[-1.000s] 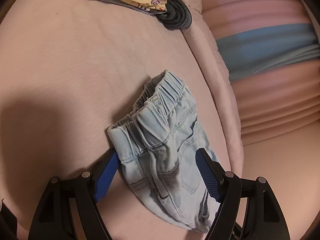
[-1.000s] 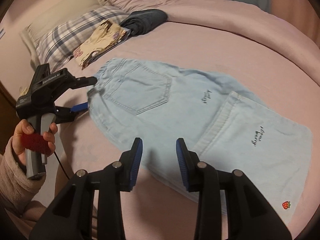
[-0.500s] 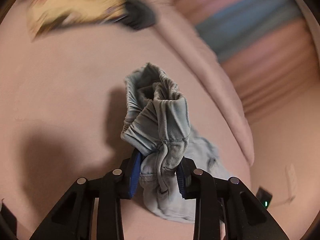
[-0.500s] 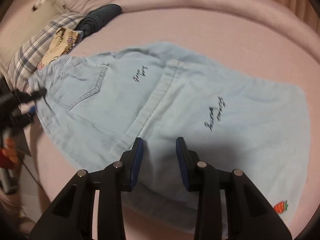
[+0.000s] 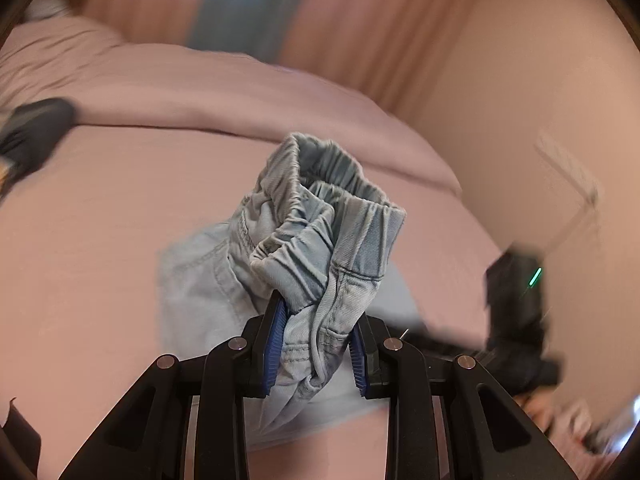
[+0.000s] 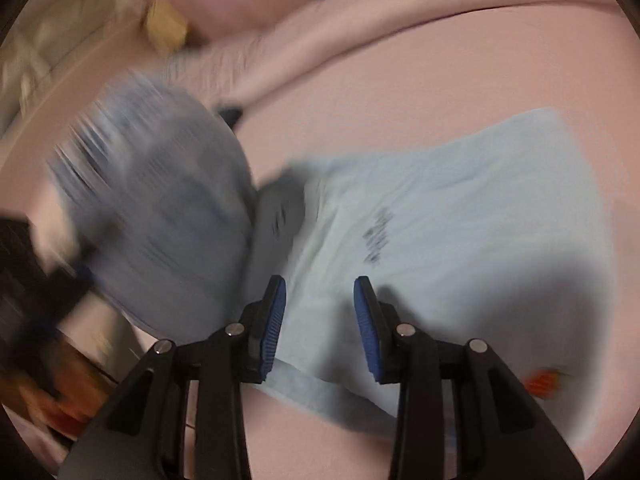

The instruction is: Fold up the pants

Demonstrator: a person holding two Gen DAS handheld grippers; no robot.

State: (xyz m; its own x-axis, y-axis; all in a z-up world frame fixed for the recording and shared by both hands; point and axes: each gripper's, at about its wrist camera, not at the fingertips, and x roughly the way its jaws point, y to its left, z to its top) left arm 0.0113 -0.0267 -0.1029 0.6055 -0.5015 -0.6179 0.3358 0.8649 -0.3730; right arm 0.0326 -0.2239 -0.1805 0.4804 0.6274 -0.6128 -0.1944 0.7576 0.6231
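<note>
Light blue denim pants (image 6: 460, 216) lie on a pink bed (image 6: 460, 64), legs flat with dark script lettering and a small red strawberry patch. My left gripper (image 5: 316, 344) is shut on the bunched elastic waistband (image 5: 328, 224) and holds it lifted above the sheet. In the right wrist view the raised waist end (image 6: 160, 208) is a blurred blue-grey mass at the left, over the legs. My right gripper (image 6: 320, 320) is open and empty, low over the near edge of the pant legs.
A dark folded garment (image 5: 32, 132) lies at the left on the bed. A rolled pink duvet (image 5: 240, 92) runs along the far side, with striped curtains (image 5: 280, 12) behind. The other gripper's black body (image 5: 516, 312) shows at the right.
My left gripper closed on the waistband, lifted it and swung it toward the pant legs. My right gripper moved along the legs toward the hem side, staying open.
</note>
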